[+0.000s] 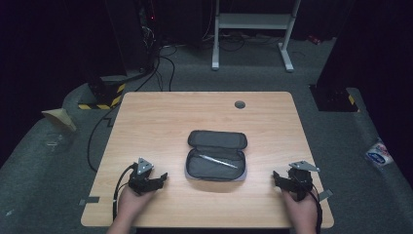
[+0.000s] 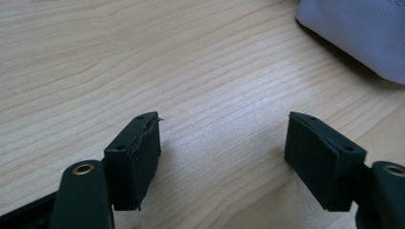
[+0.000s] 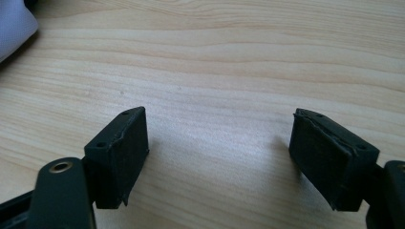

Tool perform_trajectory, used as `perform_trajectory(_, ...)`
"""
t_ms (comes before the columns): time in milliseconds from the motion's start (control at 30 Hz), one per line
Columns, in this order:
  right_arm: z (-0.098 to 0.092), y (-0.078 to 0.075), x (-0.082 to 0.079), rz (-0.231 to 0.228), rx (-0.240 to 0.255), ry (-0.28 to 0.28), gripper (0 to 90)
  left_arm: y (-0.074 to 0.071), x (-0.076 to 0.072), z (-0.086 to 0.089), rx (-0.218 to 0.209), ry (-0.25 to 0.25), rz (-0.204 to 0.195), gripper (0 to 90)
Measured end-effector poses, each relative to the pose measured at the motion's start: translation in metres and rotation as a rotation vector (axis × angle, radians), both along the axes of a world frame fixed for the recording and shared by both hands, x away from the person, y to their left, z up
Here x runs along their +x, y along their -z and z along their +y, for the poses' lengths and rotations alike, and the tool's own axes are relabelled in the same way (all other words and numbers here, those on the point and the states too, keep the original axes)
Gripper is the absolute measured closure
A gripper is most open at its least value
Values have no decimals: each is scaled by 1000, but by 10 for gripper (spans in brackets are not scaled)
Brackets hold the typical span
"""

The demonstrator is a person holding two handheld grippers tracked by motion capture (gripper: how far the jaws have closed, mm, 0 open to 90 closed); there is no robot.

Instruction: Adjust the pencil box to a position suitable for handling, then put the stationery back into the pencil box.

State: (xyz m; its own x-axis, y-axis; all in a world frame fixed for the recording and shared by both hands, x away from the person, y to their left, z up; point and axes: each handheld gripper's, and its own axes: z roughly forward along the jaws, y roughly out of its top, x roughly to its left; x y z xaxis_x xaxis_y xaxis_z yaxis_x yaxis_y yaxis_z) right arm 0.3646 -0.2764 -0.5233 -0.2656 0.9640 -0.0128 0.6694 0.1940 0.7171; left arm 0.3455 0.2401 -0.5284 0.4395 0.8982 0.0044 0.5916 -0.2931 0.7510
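Now both grippers rest spread and empty on the table, either side of an open pencil case.

Seen from the high view, the grey pencil case (image 1: 216, 156) lies unzipped at the middle of the wooden table (image 1: 160, 117), a pen (image 1: 217, 161) lying slantwise inside it; the left gripper (image 1: 158, 178) sits near its left side and the right gripper (image 1: 276, 177) near its right, each in a hand at the near edge, both apart from the case. In the left gripper view, the left gripper (image 2: 222, 143) has its jaws wide apart over bare wood, with a corner of the pencil case (image 2: 358, 33) at the upper right. In the right gripper view, the right gripper (image 3: 219, 143) likewise stands spread with nothing between its jaws, a pale corner of the pencil case (image 3: 14, 26) at the upper left.
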Motion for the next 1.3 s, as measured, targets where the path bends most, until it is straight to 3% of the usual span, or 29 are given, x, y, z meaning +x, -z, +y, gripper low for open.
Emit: perform_trajectory(1300, 1, 0, 0, -1, -2, 11, 212, 0, -4, 0, 1, 4, -2, 283)
